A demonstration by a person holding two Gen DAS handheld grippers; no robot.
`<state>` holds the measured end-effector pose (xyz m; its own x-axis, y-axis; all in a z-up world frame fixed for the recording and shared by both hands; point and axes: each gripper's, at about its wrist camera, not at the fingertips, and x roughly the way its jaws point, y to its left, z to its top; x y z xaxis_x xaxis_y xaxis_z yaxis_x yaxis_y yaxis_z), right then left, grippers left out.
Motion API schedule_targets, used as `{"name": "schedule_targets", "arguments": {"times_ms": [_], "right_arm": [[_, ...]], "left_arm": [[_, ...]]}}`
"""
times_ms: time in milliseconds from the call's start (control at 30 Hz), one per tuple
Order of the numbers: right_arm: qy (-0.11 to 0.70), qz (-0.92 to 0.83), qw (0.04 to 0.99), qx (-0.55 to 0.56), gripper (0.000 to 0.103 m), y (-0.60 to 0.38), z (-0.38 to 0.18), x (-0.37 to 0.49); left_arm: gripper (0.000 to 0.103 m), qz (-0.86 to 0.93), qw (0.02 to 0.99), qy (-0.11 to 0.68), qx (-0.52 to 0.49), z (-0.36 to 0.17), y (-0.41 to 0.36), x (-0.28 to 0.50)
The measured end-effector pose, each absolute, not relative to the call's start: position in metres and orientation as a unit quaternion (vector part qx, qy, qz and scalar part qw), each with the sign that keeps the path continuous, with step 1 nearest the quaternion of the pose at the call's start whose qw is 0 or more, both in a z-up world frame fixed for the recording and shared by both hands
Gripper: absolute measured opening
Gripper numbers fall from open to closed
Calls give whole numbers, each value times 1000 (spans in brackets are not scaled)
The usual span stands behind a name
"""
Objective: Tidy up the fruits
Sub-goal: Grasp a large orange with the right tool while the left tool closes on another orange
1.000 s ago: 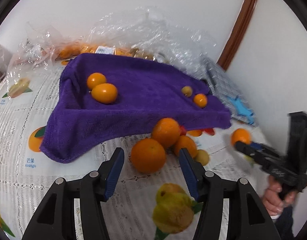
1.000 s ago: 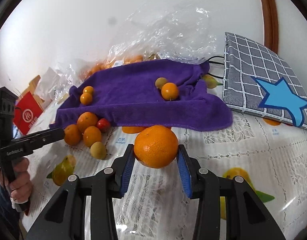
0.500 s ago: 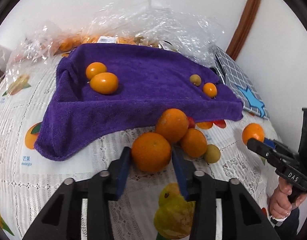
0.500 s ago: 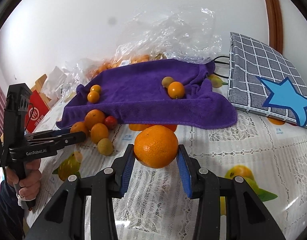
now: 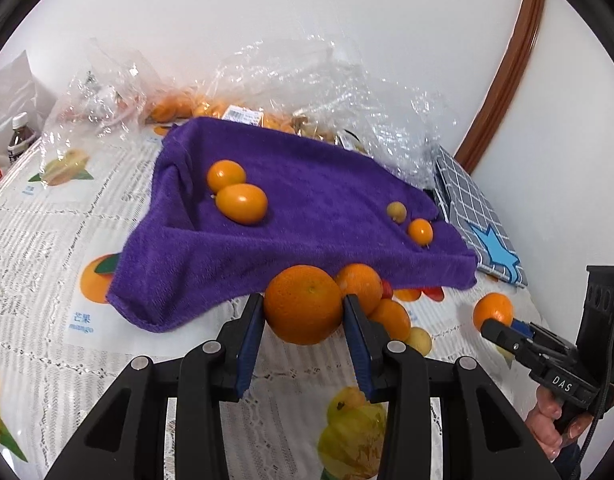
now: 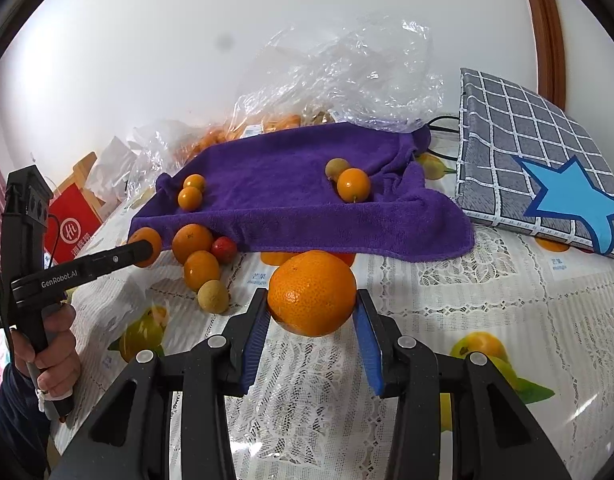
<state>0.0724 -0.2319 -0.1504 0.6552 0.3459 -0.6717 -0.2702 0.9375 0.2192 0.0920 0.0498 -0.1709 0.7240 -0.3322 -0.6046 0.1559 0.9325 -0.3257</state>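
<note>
Gripping one orange (image 5: 303,304) apiece, the left gripper (image 5: 303,320) and right gripper (image 6: 312,312) each clamped theirs between blue pads above the lace tablecloth (image 6: 487,300), just before the purple towel (image 5: 307,208).

"DAS" on right gripper (image 5: 503,330), "GenRobot.AI" on left gripper (image 6: 141,250), "mango" on tablecloth (image 5: 81,326)

Loose fruit pile (image 6: 203,264) crowds the purple towel (image 6: 291,200) front edge; lace tablecloth (image 6: 487,300) rightward lies open.
</note>
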Motion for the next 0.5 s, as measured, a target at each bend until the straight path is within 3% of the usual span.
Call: {"name": "schedule_targets", "arguments": {"times_ms": [500], "right_arm": [[374, 140, 914, 70, 42, -243, -146, 72]], "left_arm": [[38, -140, 921, 321, -171, -161, 68, 85]]}}
